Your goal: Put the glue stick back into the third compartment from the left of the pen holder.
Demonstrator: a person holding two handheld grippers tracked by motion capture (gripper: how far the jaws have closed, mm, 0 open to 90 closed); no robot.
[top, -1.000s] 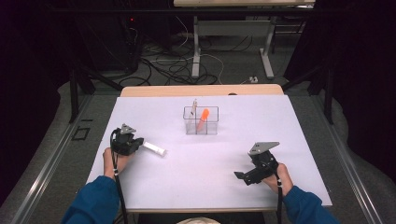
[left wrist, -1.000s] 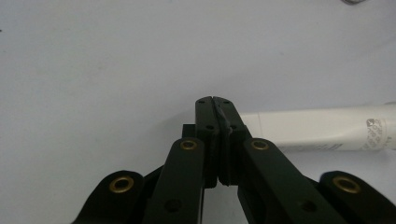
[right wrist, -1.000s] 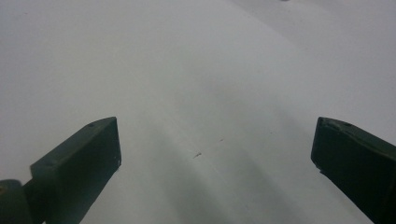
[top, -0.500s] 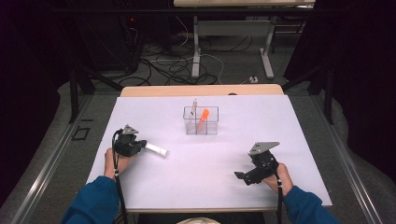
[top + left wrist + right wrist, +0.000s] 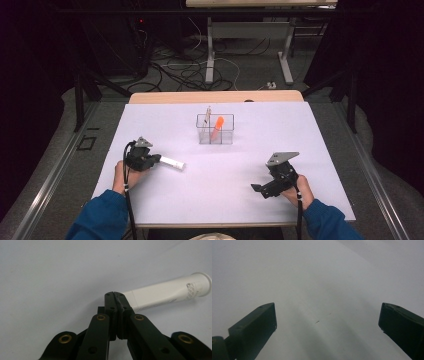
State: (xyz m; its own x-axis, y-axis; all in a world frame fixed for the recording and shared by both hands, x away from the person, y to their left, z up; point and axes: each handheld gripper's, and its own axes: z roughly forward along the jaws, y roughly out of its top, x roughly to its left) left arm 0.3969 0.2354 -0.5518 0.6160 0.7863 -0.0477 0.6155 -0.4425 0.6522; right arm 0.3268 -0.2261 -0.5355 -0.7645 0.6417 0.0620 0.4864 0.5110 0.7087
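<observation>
The left claw clenches the flat end of a white tube lying on the white surface; the right claw rests released, well apart.

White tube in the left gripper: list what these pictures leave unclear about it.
- White tube: its flat near end sits behind the closed jaws of the left gripper in the left gripper view, so how much is pinched is hidden.
- Print near its cap: blurred in that view, unreadable.
- In the high view the tube is too small for detail.
- Clear box: the thin item beside the orange one is too small to identify.
</observation>
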